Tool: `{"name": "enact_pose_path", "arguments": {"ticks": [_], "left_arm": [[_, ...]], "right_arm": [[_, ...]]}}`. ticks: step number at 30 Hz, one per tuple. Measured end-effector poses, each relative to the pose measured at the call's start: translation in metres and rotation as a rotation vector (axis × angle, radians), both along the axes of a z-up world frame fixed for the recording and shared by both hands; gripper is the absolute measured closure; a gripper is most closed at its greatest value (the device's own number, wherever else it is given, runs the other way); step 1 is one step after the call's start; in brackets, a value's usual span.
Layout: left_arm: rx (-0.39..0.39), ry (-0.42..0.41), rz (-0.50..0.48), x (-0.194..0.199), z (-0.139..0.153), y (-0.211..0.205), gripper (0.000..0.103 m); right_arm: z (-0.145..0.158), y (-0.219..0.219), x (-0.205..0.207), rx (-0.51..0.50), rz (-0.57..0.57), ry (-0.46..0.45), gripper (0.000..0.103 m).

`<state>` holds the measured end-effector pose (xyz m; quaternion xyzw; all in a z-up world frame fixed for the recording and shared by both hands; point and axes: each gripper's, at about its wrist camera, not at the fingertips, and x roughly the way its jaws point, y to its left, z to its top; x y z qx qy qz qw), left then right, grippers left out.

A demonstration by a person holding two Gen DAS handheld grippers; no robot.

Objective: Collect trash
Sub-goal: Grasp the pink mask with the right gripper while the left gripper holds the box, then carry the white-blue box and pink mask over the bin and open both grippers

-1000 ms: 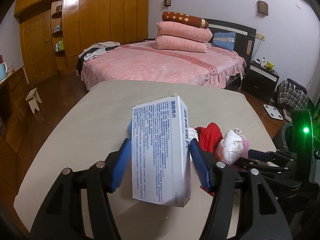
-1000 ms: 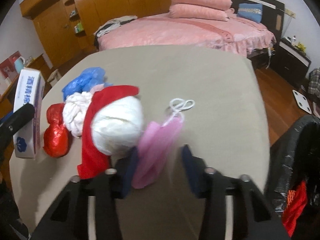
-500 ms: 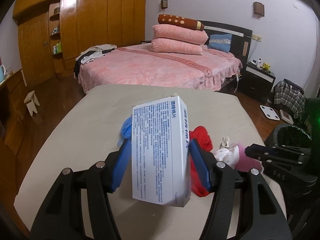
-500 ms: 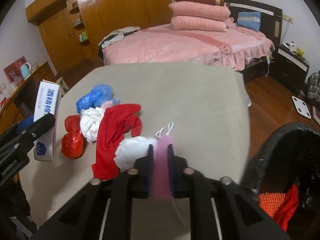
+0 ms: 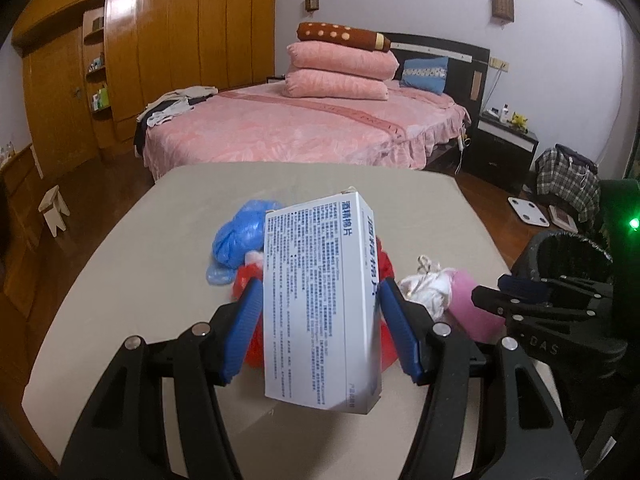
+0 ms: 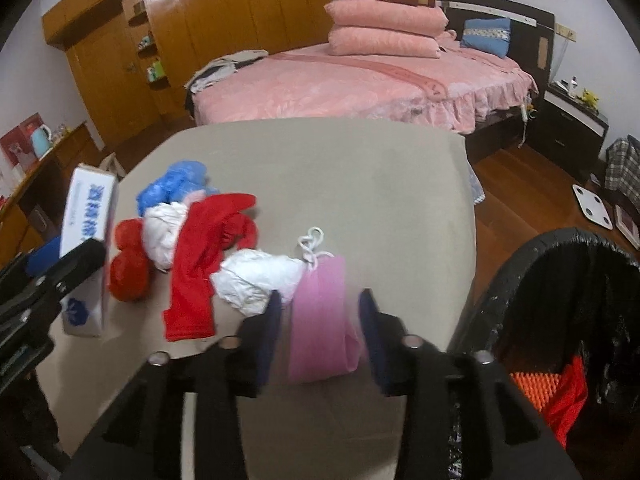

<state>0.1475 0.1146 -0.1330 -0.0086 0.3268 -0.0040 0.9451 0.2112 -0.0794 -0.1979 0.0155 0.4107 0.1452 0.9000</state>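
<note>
My left gripper (image 5: 318,328) is shut on a white box with blue print (image 5: 320,304) and holds it above the beige table (image 5: 132,280); the box also shows in the right wrist view (image 6: 86,248). My right gripper (image 6: 320,324) stands open around a pink mask (image 6: 320,320) with white ear loops, near the table's right edge. Its jaws are apart from the mask's sides. A pile of trash lies on the table: a red cloth (image 6: 200,260), a white crumpled bag (image 6: 260,280), a red bag (image 6: 130,268) and a blue bag (image 6: 172,188).
A black-lined trash bin (image 6: 560,320) with red and orange items inside stands to the right of the table. A pink bed (image 5: 304,128) lies behind the table. Wooden wardrobes (image 5: 140,60) line the left wall. A small stool (image 5: 54,208) stands on the floor at left.
My right gripper shut on the pink mask, then its jaws opened again. The left gripper lifted and drew back with the box, tilting it slightly.
</note>
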Motion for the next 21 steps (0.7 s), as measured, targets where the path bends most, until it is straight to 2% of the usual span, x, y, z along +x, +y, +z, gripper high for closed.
{"name": "enact_pose_path", "arguments": {"ticks": [2,6,7,8,9,11,14,21], "left_arm": [[0.005,0.007,0.002,0.001,-0.003,0.000,0.044],[-0.002,0.017,0.010,0.003,-0.005,0.002,0.044],[-0.003,0.019,0.012,0.003,-0.006,0.003,0.044],[-0.004,0.020,0.013,0.004,-0.006,0.003,0.044],[-0.004,0.021,0.013,0.003,-0.007,0.003,0.044],[-0.006,0.023,0.014,0.005,-0.006,0.002,0.044],[-0.013,0.022,0.016,0.006,-0.004,0.001,0.044],[-0.015,-0.008,0.003,0.004,0.009,-0.004,0.044]], "right_arm": [[-0.008,0.001,0.005,-0.007,-0.012,0.021,0.043],[-0.024,0.006,0.012,-0.047,0.000,0.063,0.042],[-0.029,0.008,0.012,-0.066,0.005,0.077,0.044],[-0.030,0.009,0.010,-0.100,0.005,0.063,0.056],[-0.029,0.010,0.009,-0.111,0.022,0.054,0.072],[-0.027,0.010,0.007,-0.092,0.038,0.057,0.081],[-0.020,0.006,0.002,-0.078,0.027,0.035,0.083],[0.018,-0.005,-0.011,-0.027,-0.002,-0.050,0.083]]}}
